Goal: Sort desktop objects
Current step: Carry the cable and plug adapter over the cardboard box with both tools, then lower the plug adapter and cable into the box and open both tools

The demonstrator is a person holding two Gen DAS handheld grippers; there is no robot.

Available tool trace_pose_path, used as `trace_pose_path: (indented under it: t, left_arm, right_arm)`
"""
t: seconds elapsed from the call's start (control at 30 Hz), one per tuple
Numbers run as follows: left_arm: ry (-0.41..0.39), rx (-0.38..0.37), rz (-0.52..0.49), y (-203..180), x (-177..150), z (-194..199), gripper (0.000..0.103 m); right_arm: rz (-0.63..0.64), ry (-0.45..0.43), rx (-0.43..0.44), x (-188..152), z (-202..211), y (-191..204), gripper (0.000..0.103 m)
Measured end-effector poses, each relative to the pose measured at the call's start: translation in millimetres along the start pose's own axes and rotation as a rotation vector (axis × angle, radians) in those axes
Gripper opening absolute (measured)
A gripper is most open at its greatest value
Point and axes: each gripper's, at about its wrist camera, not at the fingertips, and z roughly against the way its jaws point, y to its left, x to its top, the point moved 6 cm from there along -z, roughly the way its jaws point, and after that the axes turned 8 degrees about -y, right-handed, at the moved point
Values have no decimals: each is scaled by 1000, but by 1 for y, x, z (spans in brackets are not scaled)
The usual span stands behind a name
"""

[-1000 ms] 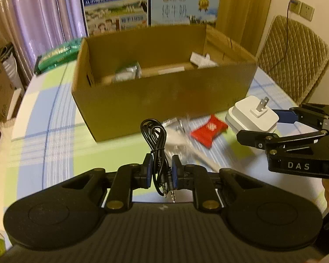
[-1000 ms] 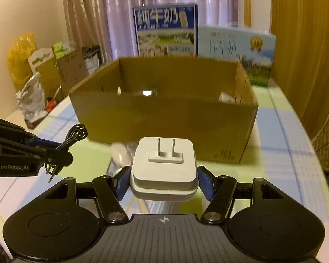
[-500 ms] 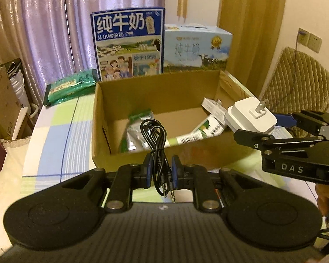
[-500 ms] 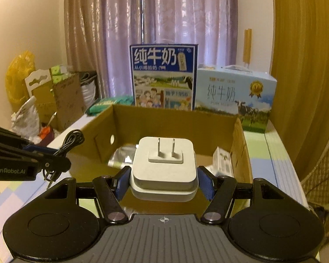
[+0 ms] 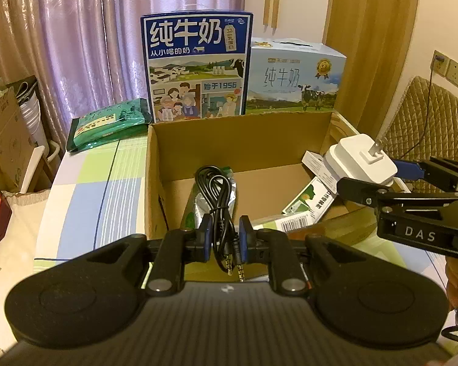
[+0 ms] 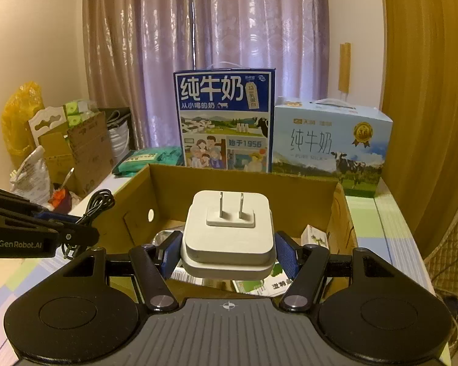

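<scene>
The coiled black audio cable with two gold-tipped jack plugs point(image 5: 218, 201) is clamped between the blue pads of the left claw point(image 5: 223, 238), held above the near wall of the open brown cardboard box point(image 5: 238, 135), its plugs hanging down on the near side of that wall. The white square two-pin wall charger point(image 6: 227, 228) is clamped in the right claw point(image 6: 227, 254), prongs up, over the box's right part. Inside the box lie a silvery foil pouch point(image 5: 198, 204) at the left and white-and-green printed cartons point(image 5: 311, 198) at the right. Behind the box stand a tall dark-blue milk carton case point(image 5: 197, 67) and, to its right, a pale-blue milk gift case point(image 5: 293, 80). Left of the box, a green foil packet point(image 5: 107, 123) lies on the checked blue-and-green cloth of the desk point(image 5: 85, 189).
</scene>
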Motion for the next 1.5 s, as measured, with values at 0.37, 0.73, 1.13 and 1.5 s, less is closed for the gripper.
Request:
trace_pose_path:
  t: [0.37,0.73,1.13,1.5]
  left_arm:
    - [8,12,15,12,8,-24,14]
    - [21,3,30,13,17,-60,14]
    - [20,32,53,25,12,-64,26]
    - [16,16,39,20,12,-61,27]
  right_arm:
    - [-17,-2,-26,8,-22,-5,62]
    - [-70,14,-38,11,-48,-17,62]
    - [-88,37,-48,3,-52,-25,62]
    - [-117,60,-47,-3,-60,-23,62]
